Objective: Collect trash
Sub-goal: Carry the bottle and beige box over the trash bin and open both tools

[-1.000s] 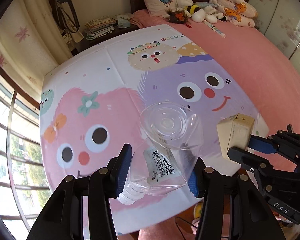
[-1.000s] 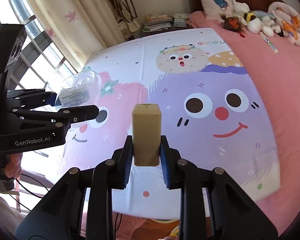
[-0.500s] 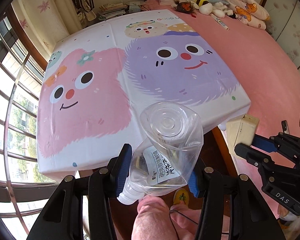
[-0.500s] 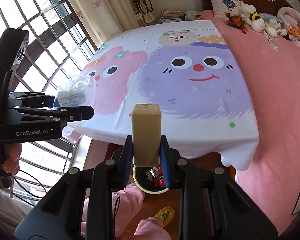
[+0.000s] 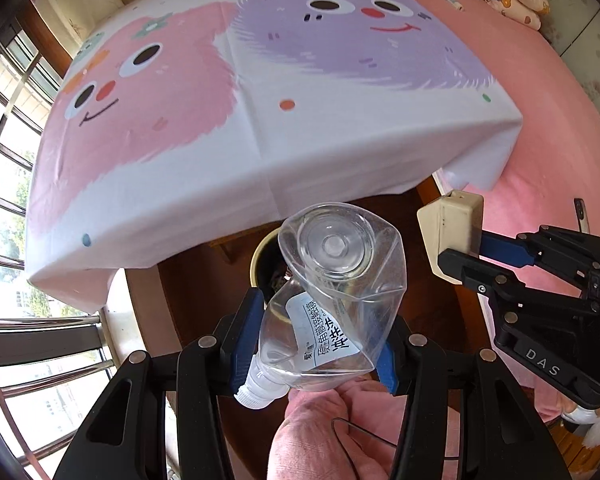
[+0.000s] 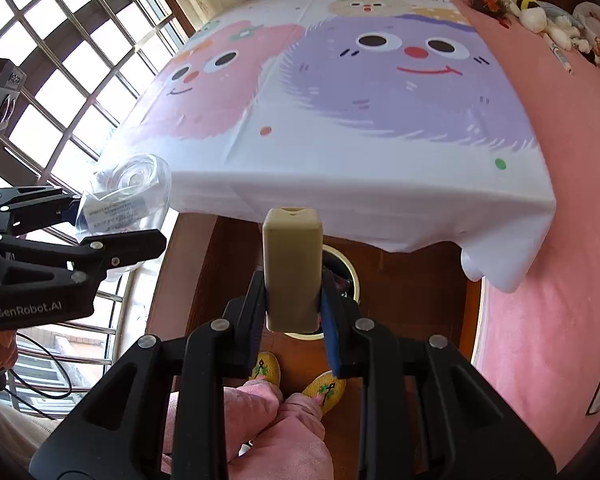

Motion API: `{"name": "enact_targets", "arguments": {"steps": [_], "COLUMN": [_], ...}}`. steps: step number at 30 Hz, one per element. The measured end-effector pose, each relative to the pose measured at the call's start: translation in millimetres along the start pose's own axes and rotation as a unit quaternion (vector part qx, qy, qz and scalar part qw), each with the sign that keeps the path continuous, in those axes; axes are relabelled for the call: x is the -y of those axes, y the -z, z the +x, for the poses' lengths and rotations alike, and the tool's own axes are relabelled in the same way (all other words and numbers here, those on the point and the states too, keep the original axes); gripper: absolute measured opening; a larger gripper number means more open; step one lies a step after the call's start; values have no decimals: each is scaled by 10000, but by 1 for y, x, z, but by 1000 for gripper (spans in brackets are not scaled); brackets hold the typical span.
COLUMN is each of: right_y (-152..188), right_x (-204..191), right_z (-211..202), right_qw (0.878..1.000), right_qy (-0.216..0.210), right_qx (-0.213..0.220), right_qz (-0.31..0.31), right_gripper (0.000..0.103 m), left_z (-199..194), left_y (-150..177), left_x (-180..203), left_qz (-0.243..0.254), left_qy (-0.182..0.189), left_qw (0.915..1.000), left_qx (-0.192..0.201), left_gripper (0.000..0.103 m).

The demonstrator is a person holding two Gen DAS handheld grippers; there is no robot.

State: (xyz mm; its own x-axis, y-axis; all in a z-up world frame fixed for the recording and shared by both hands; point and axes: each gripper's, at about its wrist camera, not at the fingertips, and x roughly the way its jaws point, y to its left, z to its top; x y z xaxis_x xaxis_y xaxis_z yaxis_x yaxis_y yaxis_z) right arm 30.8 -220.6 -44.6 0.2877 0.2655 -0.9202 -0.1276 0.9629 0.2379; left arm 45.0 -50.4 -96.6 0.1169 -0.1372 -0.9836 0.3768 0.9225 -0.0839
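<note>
My left gripper (image 5: 314, 336) is shut on a crushed clear plastic bottle (image 5: 332, 292) with a white label, its cap end toward me. It also shows in the right wrist view (image 6: 124, 196). My right gripper (image 6: 294, 300) is shut on a beige rectangular box (image 6: 292, 264), which also shows in the left wrist view (image 5: 450, 236). Both are held over the floor in front of the bed's foot. A round bin with a yellow rim (image 5: 260, 260) holding trash stands on the floor below the bottle; in the right wrist view the bin (image 6: 350, 276) sits behind the box.
A cartoon sheet (image 6: 340, 120) covers the bed, its edge hanging just beyond the grippers. A pink bedspread (image 6: 560, 160) lies to the right. Window bars (image 6: 60, 80) are at the left. The person's pink-clad legs and yellow slippers (image 6: 324, 392) are below.
Both grippers have drawn back from over the bed to beyond its foot and lowered, still holding the bottle and the box. The bin on the floor has come into view.
</note>
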Motion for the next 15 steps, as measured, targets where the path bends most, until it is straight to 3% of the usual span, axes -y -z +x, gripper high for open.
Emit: {"name": "enact_targets", "arguments": {"steps": [9, 15], "right_y": [45, 75], "right_x": [31, 54], "right_z": [136, 240], "right_qw": [9937, 9874], "right_qy": [147, 83], "right_qx": [-690, -857], "right_qz": [868, 1324], "right_gripper": [23, 23], "left_z": [154, 250], "left_y": [24, 25], "left_x": [-12, -21], "left_qz": [-76, -4], "left_qy": [180, 166], "left_qw": [9984, 9988], "left_qx": [-522, -464], "left_gripper": [49, 50]}}
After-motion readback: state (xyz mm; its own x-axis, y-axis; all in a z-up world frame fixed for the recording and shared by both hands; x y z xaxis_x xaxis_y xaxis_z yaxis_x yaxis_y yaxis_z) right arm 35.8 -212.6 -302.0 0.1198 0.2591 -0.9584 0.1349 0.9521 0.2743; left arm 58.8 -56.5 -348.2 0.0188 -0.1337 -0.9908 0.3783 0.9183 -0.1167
